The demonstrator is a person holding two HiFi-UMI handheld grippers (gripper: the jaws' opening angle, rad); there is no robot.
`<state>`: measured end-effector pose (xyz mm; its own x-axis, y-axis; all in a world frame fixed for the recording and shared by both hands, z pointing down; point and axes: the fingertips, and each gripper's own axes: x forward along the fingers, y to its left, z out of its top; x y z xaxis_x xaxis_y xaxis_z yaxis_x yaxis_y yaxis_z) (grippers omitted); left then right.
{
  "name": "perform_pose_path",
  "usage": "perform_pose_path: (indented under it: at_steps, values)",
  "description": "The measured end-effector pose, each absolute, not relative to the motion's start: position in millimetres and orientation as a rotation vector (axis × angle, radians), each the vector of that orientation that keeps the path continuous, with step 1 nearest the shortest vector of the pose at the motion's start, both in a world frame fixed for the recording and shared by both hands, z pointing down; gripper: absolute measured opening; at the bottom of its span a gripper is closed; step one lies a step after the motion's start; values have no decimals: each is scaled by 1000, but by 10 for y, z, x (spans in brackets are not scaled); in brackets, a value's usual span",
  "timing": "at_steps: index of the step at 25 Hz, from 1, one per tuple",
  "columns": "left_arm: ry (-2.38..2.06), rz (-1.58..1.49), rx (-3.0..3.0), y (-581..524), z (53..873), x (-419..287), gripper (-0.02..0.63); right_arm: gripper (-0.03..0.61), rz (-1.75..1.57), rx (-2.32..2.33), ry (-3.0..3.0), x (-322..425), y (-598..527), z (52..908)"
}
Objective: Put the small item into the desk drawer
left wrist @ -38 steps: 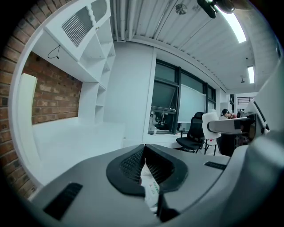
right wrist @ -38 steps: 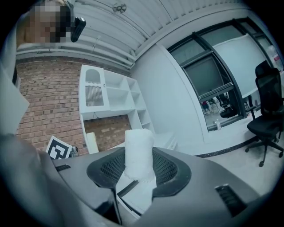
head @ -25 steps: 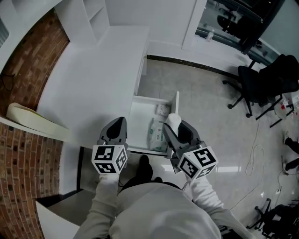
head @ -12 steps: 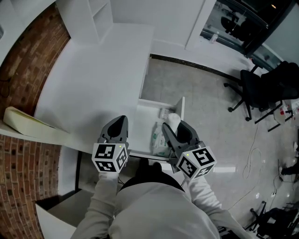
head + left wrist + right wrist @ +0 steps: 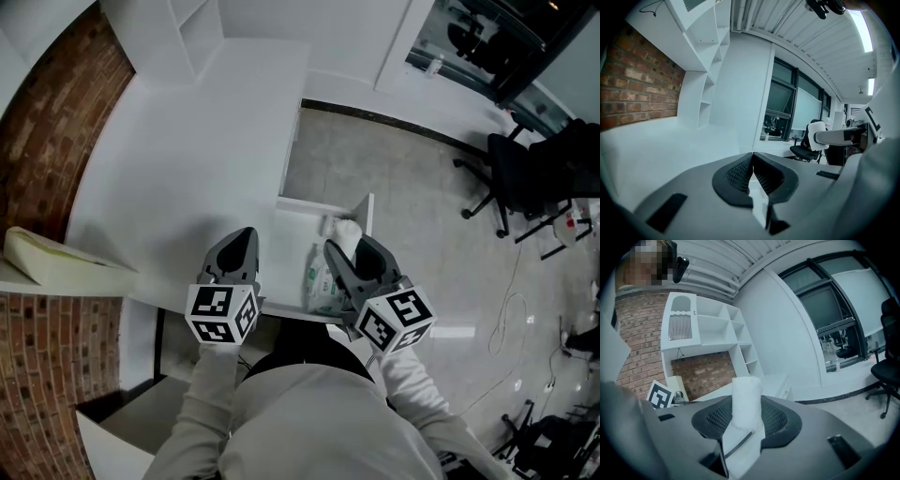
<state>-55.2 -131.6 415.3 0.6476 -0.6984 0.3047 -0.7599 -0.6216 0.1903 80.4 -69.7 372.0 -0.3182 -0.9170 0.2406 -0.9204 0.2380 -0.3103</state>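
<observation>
My right gripper [image 5: 345, 246] is shut on a small white roll-shaped item [image 5: 349, 231], which sticks up between its ribbed pads [image 5: 774, 417]. In the right gripper view the white item [image 5: 746, 401] fills the gap of that gripper [image 5: 745, 420]. It hangs over the open white desk drawer [image 5: 281, 246], near the drawer's right wall. My left gripper [image 5: 238, 240] hovers over the desk's front edge, left of the drawer. In its own view the left gripper [image 5: 752, 161] is shut with nothing between the pads.
A green and white packet [image 5: 321, 272] and another small pack [image 5: 329, 225] lie in the drawer. The white desk [image 5: 187, 150] stretches to the left with a shelf unit [image 5: 192, 33] at the back. Black office chairs [image 5: 534, 173] stand on the floor to the right.
The head view has shifted a little. Both grippers keep their places relative to the drawer, the right one still holding the white item.
</observation>
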Motion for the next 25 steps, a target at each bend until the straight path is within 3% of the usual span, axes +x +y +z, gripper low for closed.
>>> perform_pose_path:
  at_steps: [25]
  values:
    - [-1345,352,2416,-1753,4395,-582,17,198,896,1471,-2399,712,-1577,4843]
